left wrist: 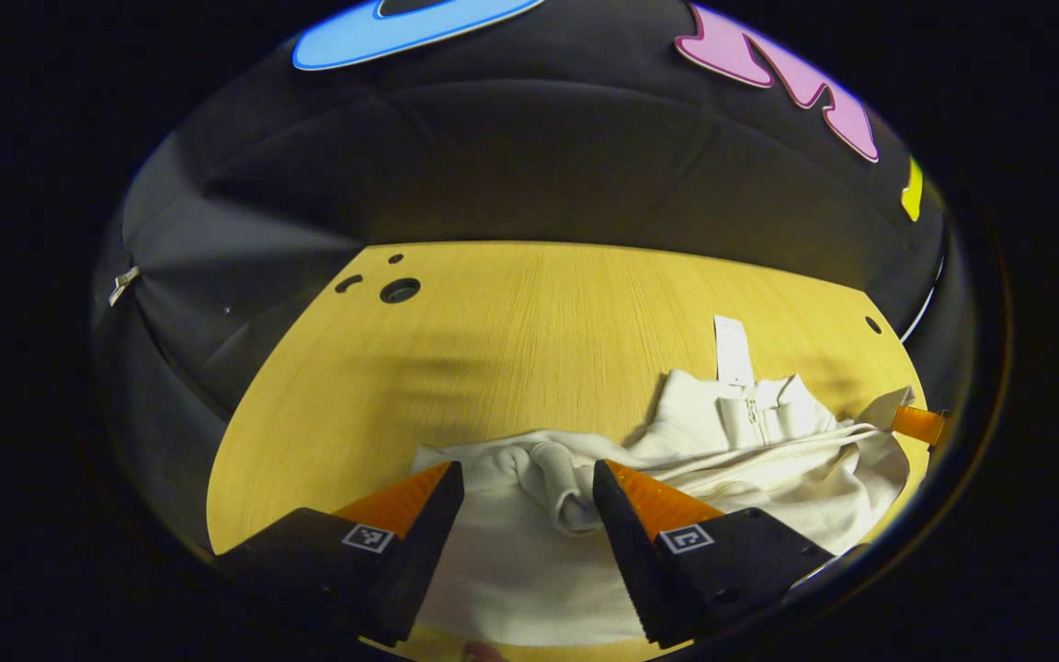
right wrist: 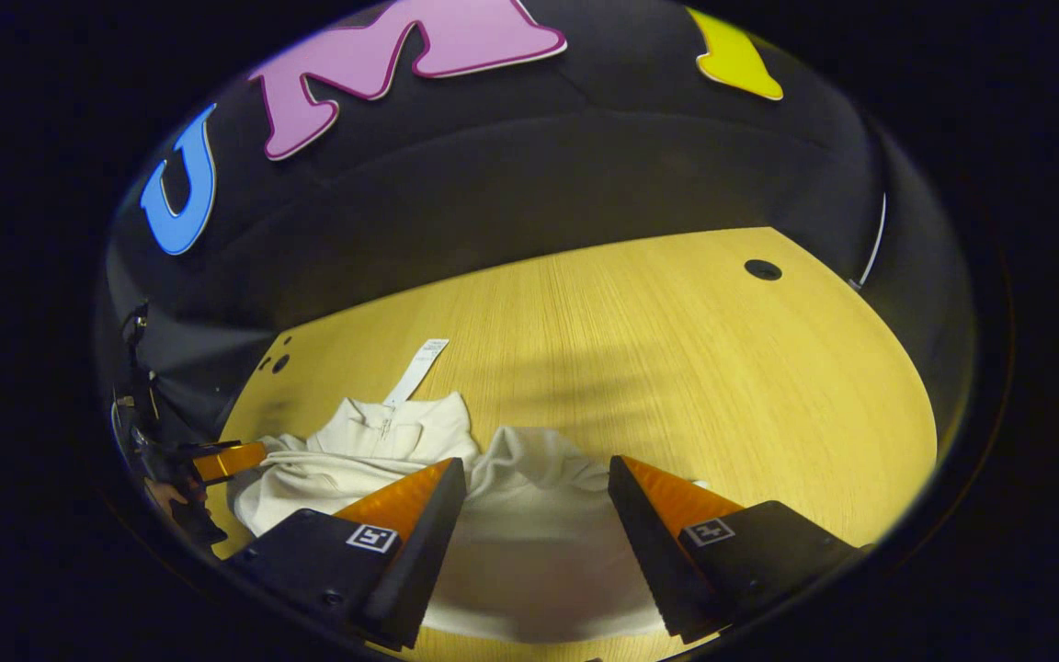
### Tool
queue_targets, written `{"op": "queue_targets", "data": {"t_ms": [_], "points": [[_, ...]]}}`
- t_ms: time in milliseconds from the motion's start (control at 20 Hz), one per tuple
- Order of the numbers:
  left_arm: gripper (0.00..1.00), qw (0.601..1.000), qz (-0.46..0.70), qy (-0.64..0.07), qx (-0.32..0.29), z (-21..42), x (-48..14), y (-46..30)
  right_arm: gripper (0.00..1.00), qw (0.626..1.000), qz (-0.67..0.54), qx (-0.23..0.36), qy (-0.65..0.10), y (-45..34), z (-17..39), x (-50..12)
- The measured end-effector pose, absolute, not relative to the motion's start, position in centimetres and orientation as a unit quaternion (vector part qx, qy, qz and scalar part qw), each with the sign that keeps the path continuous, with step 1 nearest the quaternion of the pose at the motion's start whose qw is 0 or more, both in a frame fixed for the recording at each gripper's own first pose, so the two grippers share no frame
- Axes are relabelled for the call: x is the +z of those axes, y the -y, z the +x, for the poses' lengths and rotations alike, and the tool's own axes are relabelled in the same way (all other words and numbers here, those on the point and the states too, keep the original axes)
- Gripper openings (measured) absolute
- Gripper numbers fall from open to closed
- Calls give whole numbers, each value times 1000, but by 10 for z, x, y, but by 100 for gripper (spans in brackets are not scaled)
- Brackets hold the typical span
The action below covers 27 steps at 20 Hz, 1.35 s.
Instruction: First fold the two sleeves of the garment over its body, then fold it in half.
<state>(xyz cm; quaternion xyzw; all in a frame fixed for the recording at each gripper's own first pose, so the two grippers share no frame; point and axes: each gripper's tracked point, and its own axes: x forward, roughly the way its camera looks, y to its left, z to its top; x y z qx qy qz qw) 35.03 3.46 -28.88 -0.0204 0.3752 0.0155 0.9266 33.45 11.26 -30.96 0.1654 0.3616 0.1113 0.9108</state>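
One white paper tag [left wrist: 733, 349] beyond cream garment [left wrist: 768, 460] on wooden table [left wrist: 529, 322].

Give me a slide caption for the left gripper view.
Open left tongs hover over a rumpled cream garment on a yellow wooden table.

Beyond the rumpled cream fabric garment [left wrist: 677, 478], the yellow wood-grain desk [left wrist: 529, 322] lies bare up to the black cloth wall, offering wide passage. A white paper tag [left wrist: 733, 349] lies flat past the collar. The other hand-held gripper [left wrist: 916, 423] stands at the garment's far edge.
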Motion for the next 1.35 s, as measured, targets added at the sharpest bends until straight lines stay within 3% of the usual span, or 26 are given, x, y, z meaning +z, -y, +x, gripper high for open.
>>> {"op": "queue_targets", "data": {"t_ms": [350,850,1350], "points": [[89,948,-29,-317,4,321,-227,-34,96,924,160,126,-322,-105,303,-260],[89,960,-26,-276,-33,233,-168,-12,96,931,151,178,-280,-120,234,-200],[89,948,-65,-309,-41,152,-196,0,96,922,149,198,-299,-124,161,-203]]}}
